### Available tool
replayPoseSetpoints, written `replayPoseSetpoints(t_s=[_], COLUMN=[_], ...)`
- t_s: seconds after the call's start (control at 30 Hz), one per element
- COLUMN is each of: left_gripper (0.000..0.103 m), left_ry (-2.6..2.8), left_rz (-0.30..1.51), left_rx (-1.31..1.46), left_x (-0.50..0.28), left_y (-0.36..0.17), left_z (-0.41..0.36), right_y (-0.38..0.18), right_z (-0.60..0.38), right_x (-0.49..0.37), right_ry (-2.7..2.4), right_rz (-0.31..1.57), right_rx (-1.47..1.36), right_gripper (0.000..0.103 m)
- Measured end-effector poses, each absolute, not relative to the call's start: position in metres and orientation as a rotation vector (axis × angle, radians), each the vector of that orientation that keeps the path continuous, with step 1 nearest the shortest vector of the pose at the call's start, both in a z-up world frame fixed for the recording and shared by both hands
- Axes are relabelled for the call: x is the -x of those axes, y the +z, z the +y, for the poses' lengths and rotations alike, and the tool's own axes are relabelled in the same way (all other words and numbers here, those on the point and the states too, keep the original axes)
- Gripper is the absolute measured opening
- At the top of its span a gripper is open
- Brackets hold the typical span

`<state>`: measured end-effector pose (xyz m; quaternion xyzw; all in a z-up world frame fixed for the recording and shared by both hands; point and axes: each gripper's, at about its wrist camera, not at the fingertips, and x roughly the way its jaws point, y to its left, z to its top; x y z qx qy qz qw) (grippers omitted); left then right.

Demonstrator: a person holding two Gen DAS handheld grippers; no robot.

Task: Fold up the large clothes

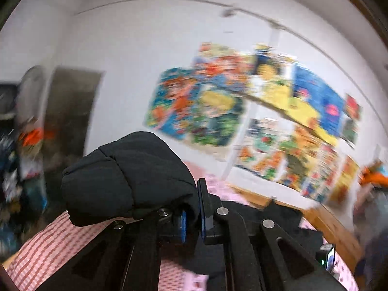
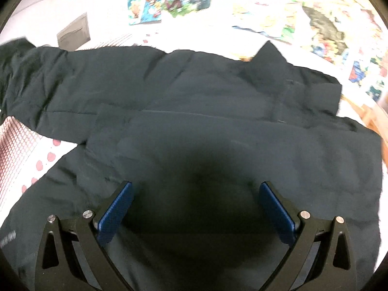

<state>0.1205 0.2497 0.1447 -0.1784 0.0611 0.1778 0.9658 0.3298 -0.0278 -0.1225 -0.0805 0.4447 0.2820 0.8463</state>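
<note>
A large black jacket (image 2: 194,111) lies spread on the bed, one sleeve stretched to the left and its collar pointing up at the far side. My right gripper (image 2: 195,189) is open and empty, hovering just above the jacket's near half, its blue pads (image 2: 116,208) wide apart. My left gripper (image 1: 194,208) is shut on a bunched black end of the jacket (image 1: 131,174), lifted above the bed; the fabric folds over the left finger and hides it. More black jacket (image 1: 271,220) lies below and beyond it.
The bed has a pink and red checked sheet (image 1: 48,245) and a white cover with pink dots (image 2: 46,160). Colourful posters (image 1: 266,111) cover the white wall. A wooden bed frame (image 1: 334,228) runs at right. Clutter stands at far left (image 1: 14,169).
</note>
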Motion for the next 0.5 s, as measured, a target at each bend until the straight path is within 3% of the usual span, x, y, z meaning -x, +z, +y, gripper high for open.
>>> replayPoseSetpoints(t_s=[0.23, 0.5], left_gripper=[0.008, 0.008], left_ry=[0.099, -0.146], left_rz=[0.191, 0.368], left_rx=[0.182, 0.019], left_x=[-0.164, -0.219], left_y=[0.166, 0.131], left_z=[0.156, 0.058], right_y=[-0.124, -0.131], right_z=[-0.117, -0.176], right_x=[-0.341, -0.344], right_ry=[0.439, 0.337], right_rz=[1.008, 1.015], right_rx=[0.087, 0.071], right_gripper=[0.101, 0.101])
